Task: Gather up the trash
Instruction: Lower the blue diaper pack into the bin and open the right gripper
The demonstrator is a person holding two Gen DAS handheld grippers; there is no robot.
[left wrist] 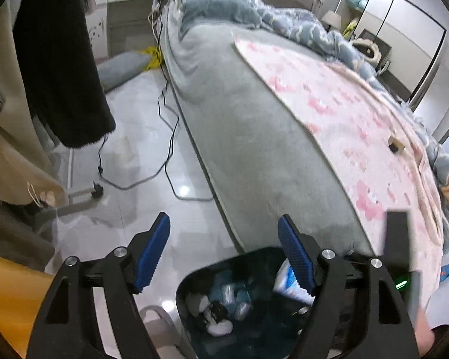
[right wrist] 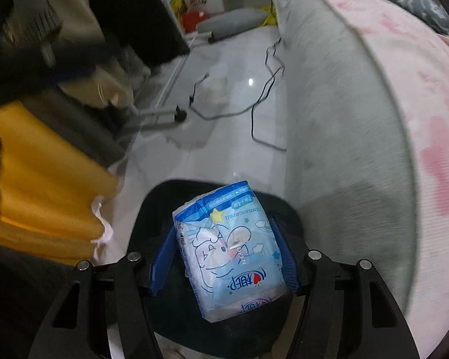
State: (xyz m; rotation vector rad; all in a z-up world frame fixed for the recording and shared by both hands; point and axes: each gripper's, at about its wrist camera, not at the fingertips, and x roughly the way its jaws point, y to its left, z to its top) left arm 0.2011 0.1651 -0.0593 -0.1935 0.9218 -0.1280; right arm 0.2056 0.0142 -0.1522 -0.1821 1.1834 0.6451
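Observation:
A dark trash bin [left wrist: 188, 287] stands on the floor beside the bed and holds several crumpled white and clear pieces of trash [left wrist: 221, 326]. My left gripper [left wrist: 224, 233] is open and empty above the bin's near edge. My right gripper [right wrist: 221, 233] is shut on a blue-and-white tissue pack [right wrist: 230, 248] printed with a cartoon figure, held right above the bin [right wrist: 152, 209]. The pack also shows at the bin's right side in the left wrist view [left wrist: 287, 284], with the right gripper's black body [left wrist: 398, 239] above it.
A bed with a grey cover [left wrist: 254, 125] and a pink blanket [left wrist: 359, 119] fills the right. Black cables [left wrist: 167, 119] lie on the glossy floor. Dark and beige clothes [left wrist: 60, 59] hang at left. A yellow fabric [right wrist: 45, 179] is at the left. A small dark object [left wrist: 395, 145] lies on the blanket.

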